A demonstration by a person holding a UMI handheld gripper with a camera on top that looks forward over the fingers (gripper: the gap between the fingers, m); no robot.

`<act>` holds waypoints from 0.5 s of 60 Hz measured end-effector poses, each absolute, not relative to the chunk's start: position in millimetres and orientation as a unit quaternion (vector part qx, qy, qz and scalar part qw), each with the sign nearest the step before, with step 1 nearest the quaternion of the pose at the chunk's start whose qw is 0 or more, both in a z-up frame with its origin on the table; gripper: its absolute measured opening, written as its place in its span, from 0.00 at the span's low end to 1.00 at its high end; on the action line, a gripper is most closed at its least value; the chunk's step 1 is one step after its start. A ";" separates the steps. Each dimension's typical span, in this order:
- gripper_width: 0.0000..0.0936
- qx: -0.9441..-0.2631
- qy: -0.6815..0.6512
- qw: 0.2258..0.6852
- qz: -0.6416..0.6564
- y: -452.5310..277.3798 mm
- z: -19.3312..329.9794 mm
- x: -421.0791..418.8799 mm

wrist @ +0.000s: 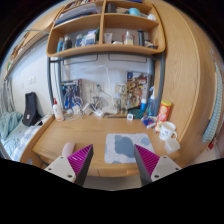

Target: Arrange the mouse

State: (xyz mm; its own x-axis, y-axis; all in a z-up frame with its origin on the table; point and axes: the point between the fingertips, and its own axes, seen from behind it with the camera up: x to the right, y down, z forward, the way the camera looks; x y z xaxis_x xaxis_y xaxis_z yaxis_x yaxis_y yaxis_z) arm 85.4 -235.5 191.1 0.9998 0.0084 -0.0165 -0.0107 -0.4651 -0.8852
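Warm, even indoor light, soft shadows under shelves (105, 42), strong fisheye bend at edges, slight blur

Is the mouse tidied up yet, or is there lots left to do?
Nothing looks done yet. The gripper is open and empty, hanging above the wooden desk with the grey mouse pad just ahead of its fingers. I cannot pick out a mouse among the clutter at the back. So finding it, grabbing it and setting it in place all remain.

A wooden desk (75, 135) is filling the frame's middle, wooden wall shelves (105, 40) are hanging across the top, and a pale wall (35, 75) is showing at left.
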 end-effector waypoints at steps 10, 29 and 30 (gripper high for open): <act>0.87 -0.888 -0.011 0.458 0.032 -246.9 114.2 15.4; 0.88 -0.913 -0.067 0.397 0.065 -212.6 33.1 -113.3; 0.88 -0.914 -0.070 0.395 0.062 -208.9 29.8 -116.6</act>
State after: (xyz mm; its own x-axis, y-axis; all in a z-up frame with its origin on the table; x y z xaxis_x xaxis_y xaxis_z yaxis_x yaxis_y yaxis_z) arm -116.6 -208.9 29.8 0.9825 0.1765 -0.0589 0.0782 -0.6785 -0.7304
